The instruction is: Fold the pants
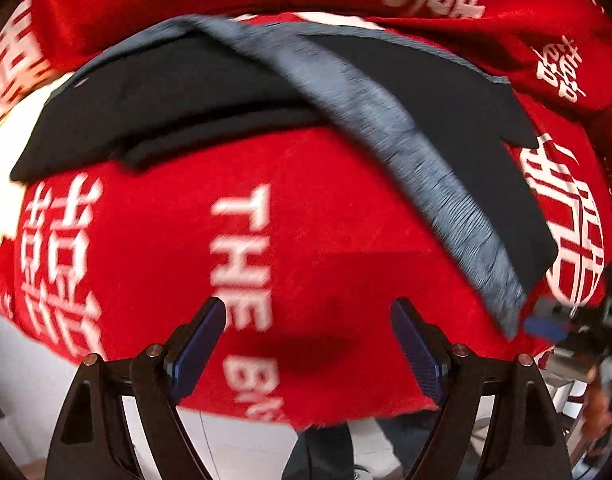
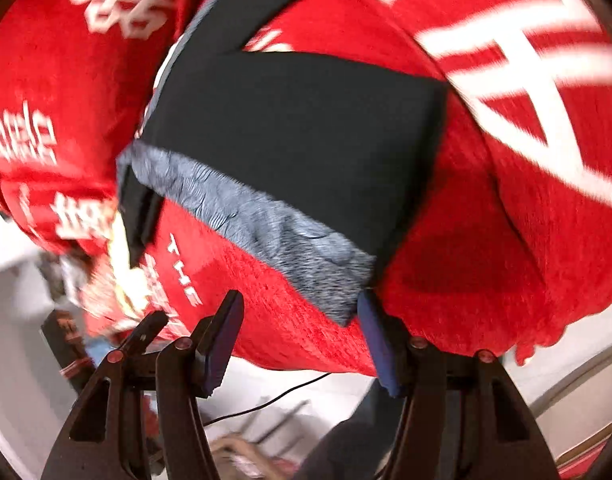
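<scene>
The pants (image 1: 186, 92), black with a gray waistband (image 1: 434, 184), lie on the red cloth (image 1: 326, 208). The left gripper (image 1: 308, 344) hangs above the cloth, released. The right gripper (image 2: 302, 340) is released too, near the waistband's corner.
</scene>
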The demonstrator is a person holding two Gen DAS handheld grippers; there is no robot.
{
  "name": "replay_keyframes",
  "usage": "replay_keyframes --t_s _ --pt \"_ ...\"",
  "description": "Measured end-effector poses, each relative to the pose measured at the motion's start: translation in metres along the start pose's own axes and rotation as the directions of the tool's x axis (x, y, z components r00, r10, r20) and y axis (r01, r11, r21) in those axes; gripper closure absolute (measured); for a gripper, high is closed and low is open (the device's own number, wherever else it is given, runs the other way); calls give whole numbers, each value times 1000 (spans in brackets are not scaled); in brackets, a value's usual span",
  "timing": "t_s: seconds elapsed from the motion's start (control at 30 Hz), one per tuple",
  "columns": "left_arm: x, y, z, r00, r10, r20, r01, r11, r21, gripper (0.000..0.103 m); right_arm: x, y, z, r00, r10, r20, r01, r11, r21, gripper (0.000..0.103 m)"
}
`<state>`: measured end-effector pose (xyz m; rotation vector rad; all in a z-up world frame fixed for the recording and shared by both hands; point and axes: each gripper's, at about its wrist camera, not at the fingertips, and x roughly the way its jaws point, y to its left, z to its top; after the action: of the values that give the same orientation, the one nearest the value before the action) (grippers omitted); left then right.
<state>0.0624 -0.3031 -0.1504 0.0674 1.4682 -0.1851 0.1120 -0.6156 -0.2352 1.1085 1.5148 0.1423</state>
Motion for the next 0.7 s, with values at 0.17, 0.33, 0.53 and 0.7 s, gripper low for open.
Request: replay_keyframes --t_s 0.17,0.33,0.53,0.7 --pt "12 -21 28 1000 9 -8 -9 999 31 18 12 -21 2 993 112 -25 -112 993 36 40" --pt "23 -26 37 999 21 -37 -21 999 25 18 29 -25 7 972 235 -19 -232 967 104 71" --pt "15 -33 45 998 52 -27 -51 998 30 18 -19 20 35 934 357 19 -358 933 29 88" --pt "-2 -32 70 997 75 32 -75 997 -10 18 -74 74 112 891 446 79 -439 893 -96 88"
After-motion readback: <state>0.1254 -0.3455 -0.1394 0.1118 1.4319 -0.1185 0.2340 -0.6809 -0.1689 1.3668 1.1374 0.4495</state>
